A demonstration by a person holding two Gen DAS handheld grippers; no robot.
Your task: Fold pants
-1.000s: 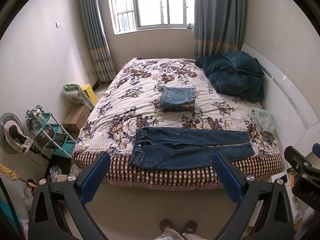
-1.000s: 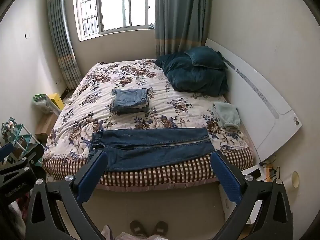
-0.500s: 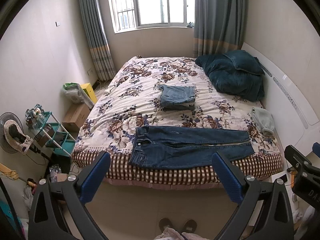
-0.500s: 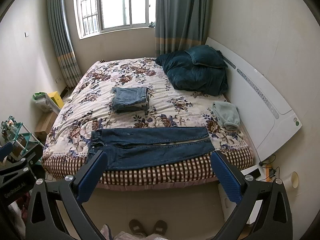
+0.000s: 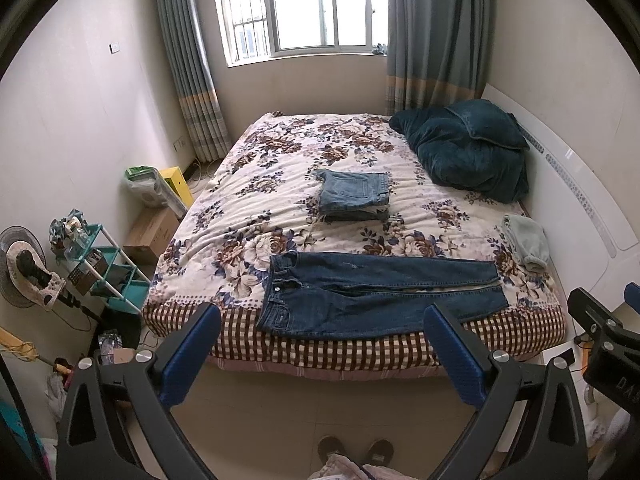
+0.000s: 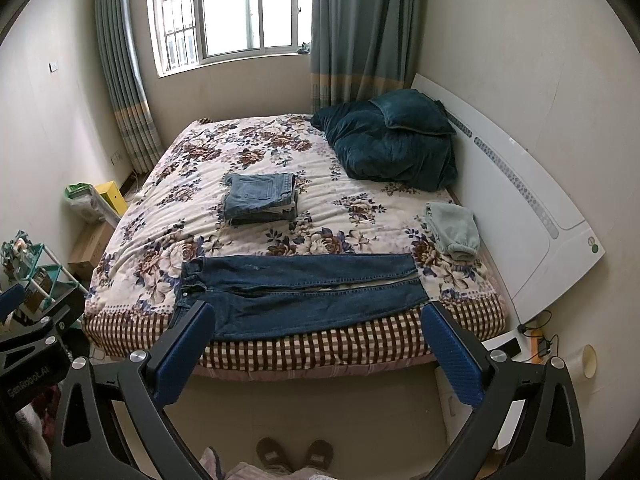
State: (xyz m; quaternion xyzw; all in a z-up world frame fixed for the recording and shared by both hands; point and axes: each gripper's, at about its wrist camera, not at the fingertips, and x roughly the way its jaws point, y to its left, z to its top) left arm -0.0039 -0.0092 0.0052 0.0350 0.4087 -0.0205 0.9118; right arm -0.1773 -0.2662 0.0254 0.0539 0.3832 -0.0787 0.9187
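Dark blue jeans [image 5: 380, 296] lie flat along the near edge of the floral bed [image 5: 280, 184], waistband to the left, legs to the right; they also show in the right wrist view [image 6: 300, 292]. A stack of folded lighter jeans [image 5: 354, 196] sits mid-bed, also in the right wrist view [image 6: 260, 198]. My left gripper [image 5: 320, 344] is open and empty, held above the floor in front of the bed, well short of the jeans. My right gripper [image 6: 316, 344] is open and empty too, likewise back from the bed.
A dark teal duvet and pillow [image 5: 464, 148] lie at the bed's far right. A pale green cloth [image 5: 524, 242] lies by the white headboard [image 5: 580, 184]. A teal shelf rack [image 5: 108, 268], fan, box and bags stand left of the bed. Slippers [image 5: 352, 450] are on the floor below.
Both views have shifted slightly: the bed and jeans sit a little higher and farther in frame, so both grippers have drawn back or risen a bit. Jaws stay open.
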